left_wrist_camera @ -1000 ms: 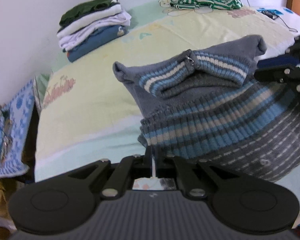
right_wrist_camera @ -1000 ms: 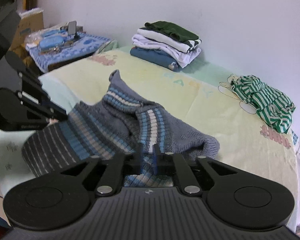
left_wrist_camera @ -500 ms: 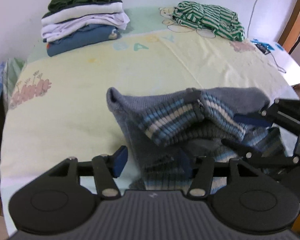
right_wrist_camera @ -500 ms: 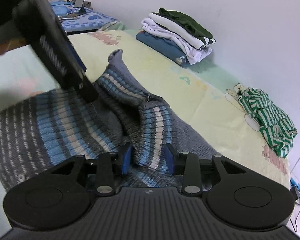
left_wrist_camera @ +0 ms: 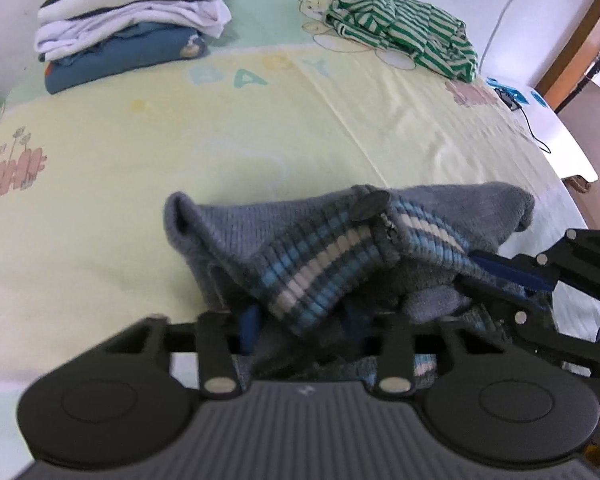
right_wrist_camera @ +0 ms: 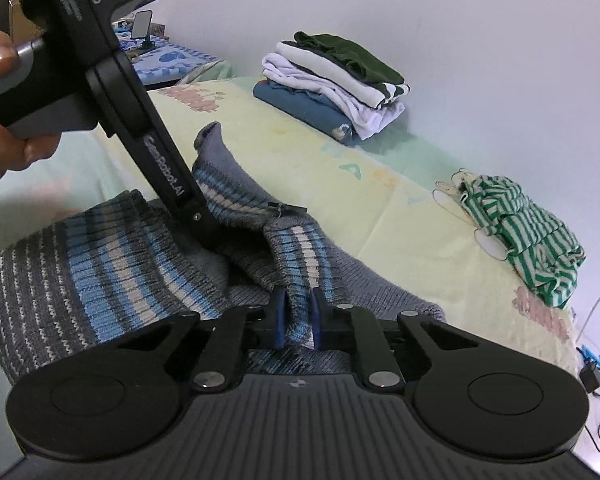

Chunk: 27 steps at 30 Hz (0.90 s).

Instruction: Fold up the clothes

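Right gripper now pinching sweater collar, left gripper jaws wide (earlier shut), sweater at 12 o'clock.

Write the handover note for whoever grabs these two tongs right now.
Right tongs: nearly shut, pinching a striped ribbed fold of the grey-blue sweater.
Left tongs: open, pads on either side of the sweater's bunched collar band, not yet clamped.
Sweater: crumpled at the near edge of the yellow bedsheet, zip collar raised, not flat.
Done: a folded stack sits by the wall at the bed's far side.
Left: close the left tongs, spread and fold this sweater, then handle the green-striped garment lying loose on the sheet.
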Available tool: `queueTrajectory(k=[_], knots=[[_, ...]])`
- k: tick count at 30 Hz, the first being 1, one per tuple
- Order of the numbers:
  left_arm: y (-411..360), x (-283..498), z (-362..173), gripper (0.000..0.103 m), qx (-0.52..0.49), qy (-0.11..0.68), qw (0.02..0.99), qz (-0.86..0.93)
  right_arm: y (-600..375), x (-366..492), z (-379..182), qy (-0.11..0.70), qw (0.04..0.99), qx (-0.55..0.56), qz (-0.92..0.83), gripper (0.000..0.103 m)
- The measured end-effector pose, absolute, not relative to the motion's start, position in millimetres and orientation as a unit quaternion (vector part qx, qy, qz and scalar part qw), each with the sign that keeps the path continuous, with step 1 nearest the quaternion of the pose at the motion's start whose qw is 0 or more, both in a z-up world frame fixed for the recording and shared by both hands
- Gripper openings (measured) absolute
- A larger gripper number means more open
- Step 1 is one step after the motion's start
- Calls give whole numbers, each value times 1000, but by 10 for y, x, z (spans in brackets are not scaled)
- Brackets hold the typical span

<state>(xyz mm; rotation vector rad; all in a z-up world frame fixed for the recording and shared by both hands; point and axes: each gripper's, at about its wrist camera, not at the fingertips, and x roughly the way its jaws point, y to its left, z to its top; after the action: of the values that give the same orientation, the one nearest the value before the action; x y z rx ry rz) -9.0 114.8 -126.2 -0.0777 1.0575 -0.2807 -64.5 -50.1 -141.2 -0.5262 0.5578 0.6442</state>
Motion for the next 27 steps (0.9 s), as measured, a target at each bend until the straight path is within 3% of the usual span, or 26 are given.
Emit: queueTrajectory(k=[1,5,14,27], knots=[[1156,-94,-1236,12,-41,499,854,-139,-498,-643,-1405,266,878,-254,308,12],[1135,-164,-1094,2,-33,486,861,-147,-503,-653,-1343,260,879,-257,307,11],[1093,-615,-843,1,-14,463,870,-169,-627,-902,-1153,268,862,-274,333,10],[907,-1314,-968,1,11,486,855,-182,-842,-1294,-1066,292,832,-295,369,9]])
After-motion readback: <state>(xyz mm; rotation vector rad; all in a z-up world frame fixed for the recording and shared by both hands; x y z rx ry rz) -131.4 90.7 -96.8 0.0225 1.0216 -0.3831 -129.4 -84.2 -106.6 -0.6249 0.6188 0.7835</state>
